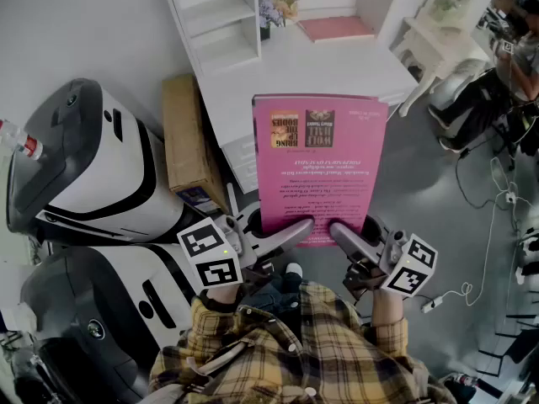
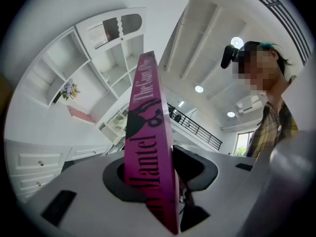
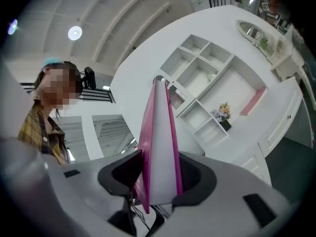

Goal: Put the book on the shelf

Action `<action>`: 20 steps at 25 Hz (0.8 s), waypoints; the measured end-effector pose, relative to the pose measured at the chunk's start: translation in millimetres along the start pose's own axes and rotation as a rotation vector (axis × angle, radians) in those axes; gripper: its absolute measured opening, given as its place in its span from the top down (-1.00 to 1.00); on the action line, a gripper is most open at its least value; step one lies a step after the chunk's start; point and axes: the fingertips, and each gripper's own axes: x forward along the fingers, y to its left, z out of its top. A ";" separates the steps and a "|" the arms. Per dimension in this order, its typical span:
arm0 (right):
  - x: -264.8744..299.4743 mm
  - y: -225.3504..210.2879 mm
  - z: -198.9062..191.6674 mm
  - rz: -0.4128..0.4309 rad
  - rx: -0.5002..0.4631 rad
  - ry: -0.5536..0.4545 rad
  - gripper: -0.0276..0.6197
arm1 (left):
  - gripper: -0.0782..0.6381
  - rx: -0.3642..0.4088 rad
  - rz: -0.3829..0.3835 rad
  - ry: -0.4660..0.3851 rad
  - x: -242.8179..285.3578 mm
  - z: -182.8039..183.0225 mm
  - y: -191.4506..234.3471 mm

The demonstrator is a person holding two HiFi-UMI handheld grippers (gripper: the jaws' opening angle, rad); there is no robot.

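Note:
A pink paperback book is held flat in front of me, back cover up, over the edge of a white desk. My left gripper is shut on its near edge at the left, my right gripper is shut on the same edge at the right. In the left gripper view the book's pink spine with black lettering stands between the jaws. In the right gripper view the book's page edge sits clamped between the jaws. The white shelf unit with open compartments rises beyond the desk.
On the white desk lie a pink book and a small flower pot. A cardboard box stands left of the desk. White-and-black machines fill the left. Cables cross the floor at the right.

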 end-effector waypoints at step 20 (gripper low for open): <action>1.4 0.4 -0.1 0.014 -0.008 -0.026 0.31 | 0.28 0.031 -0.002 -0.012 -0.8 0.9 -0.9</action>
